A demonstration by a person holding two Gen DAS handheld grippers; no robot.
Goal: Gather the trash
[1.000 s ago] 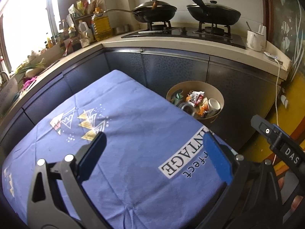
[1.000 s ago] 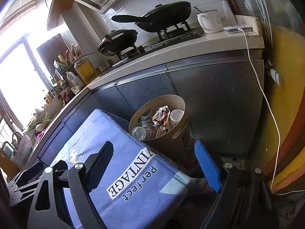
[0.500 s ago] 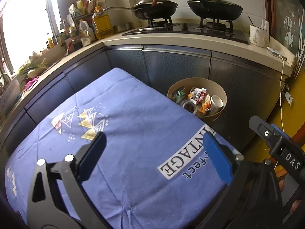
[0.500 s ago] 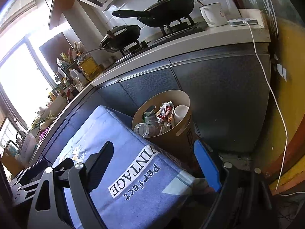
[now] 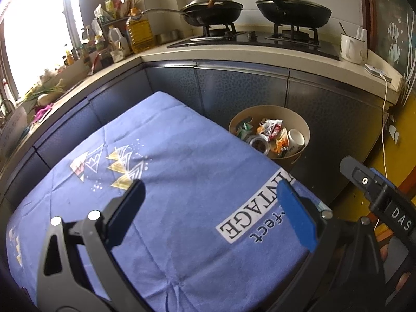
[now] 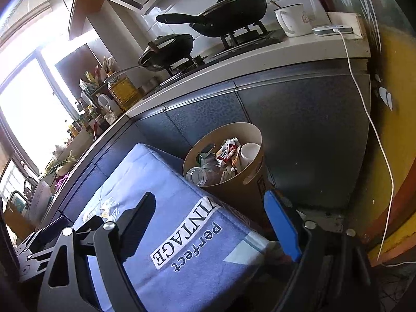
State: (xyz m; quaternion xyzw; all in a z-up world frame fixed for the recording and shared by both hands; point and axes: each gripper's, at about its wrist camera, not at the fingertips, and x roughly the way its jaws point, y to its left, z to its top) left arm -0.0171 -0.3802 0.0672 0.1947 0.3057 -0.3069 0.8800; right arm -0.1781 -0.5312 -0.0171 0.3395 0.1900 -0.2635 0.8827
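Left wrist view is looking down into the round tan bin (image 5: 299,156), sitting on the floor between the blue-clothed bench (image 5: 182,182) and the dark cabinet fronts (image 5: 234,91). Trash is filling it: a red and white wrapper (image 5: 270,127), a white paper cup (image 5: 296,139) lying on its side, a clear jar (image 5: 257,144) mouth-up, and green scraps too small to name. Its lower wall is hiding behind the bench edge here.

Right wrist view is showing the same bin (image 6: 234,195) side-on, with an oval handle cutout; the printing on its wall is too blurred to read. The same wrapper (image 6: 228,150), cup (image 6: 249,152) and jar (image 6: 196,175) are poking above the rim, well apart from both claws.

Left claw (image 5: 208,208) is hanging wide over the cloth, nothing between its fingers. Right claw (image 6: 210,221) is gaping just as wide over the bench corner, empty too. Its body is cutting into the left view's lower right, only partly seen.

Further out, two black pans (image 5: 213,10) are sitting on the stove, a white mug (image 5: 351,48) near the counter end, a white cable (image 6: 369,119) trailing down. The window (image 5: 31,39) is glaring white, washing out the clutter beside it.
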